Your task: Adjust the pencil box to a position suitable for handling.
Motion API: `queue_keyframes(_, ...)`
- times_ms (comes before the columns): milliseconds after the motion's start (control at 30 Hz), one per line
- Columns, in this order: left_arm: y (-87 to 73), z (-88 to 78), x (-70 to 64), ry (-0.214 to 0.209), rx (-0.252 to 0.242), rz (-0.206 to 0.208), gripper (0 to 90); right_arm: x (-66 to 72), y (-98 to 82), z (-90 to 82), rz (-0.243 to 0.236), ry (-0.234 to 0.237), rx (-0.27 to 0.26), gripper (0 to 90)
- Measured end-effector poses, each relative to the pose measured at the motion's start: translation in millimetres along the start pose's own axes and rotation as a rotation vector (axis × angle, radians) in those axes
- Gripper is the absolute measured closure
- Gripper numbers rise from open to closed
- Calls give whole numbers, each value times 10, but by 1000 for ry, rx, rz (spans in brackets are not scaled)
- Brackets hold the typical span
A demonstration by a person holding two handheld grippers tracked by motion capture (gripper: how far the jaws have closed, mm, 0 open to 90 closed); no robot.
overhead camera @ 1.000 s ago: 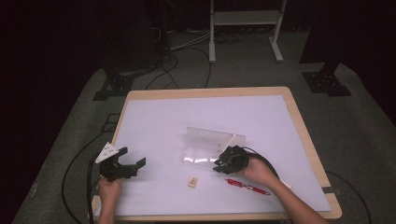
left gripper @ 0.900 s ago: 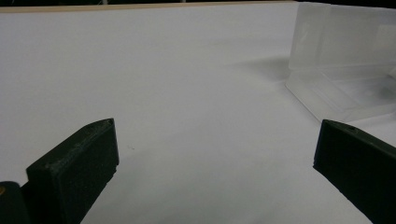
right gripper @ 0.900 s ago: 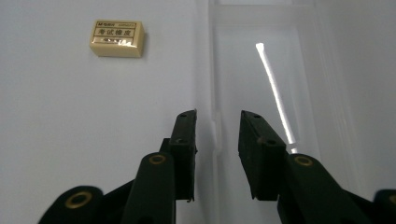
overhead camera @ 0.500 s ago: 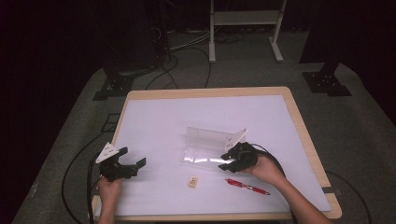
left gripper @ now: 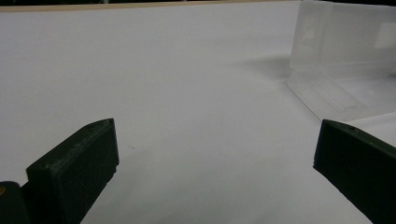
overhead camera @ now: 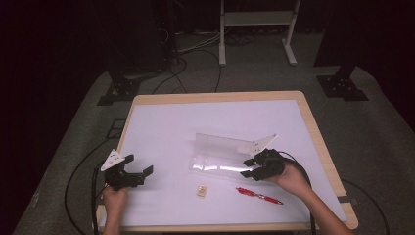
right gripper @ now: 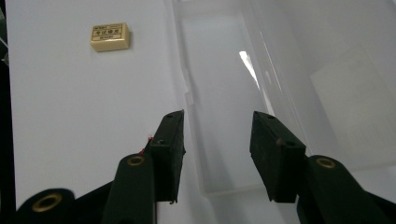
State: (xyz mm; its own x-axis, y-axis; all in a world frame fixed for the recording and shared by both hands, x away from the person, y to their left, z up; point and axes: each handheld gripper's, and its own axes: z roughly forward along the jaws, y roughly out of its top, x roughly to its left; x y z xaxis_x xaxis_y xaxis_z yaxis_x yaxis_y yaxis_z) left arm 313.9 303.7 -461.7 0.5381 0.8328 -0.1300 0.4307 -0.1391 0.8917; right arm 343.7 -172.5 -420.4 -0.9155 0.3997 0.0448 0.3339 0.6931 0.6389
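A: Right tool (overhead camera: 250, 168) status?
B: Sat at the right end of the clear plastic case (overhead camera: 222, 155), in the person's right hand (overhead camera: 293, 177). Its jaws had just been opening. In the right gripper view they stood part spread, over the near end of the case's flat half (right gripper: 224, 116). Pads not pressing on it, nothing pinched.

A: Case position?
B: Mid surface (overhead camera: 161, 122), slightly right of centre. Lay open: one clear half flat on the white top, the other standing up behind it. The left gripper view caught its end at the upper right (left gripper: 345, 60).

A: Left tool (overhead camera: 138, 171)?
B: Near the front left corner of the surface, held in the left hand (overhead camera: 115, 198), well apart from the case. Jaws spread wide, bare white surface between them.

A: Loose items?
B: Small tan eraser (overhead camera: 201, 190) in front of the case, printed label up; the right gripper view had it at top left (right gripper: 109, 37). Red pen (overhead camera: 258, 195) lay flat on the surface just in front of the right tool, near the right hand. Neither touched the case or a tool, as far as the high view showed.
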Motion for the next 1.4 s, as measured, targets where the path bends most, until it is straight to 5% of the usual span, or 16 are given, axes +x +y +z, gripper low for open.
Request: queue_keyframes(1400, -1, -4, -5, 5, 0, 1, 0, -115, -632, -384, 107, -69, -2, 528)
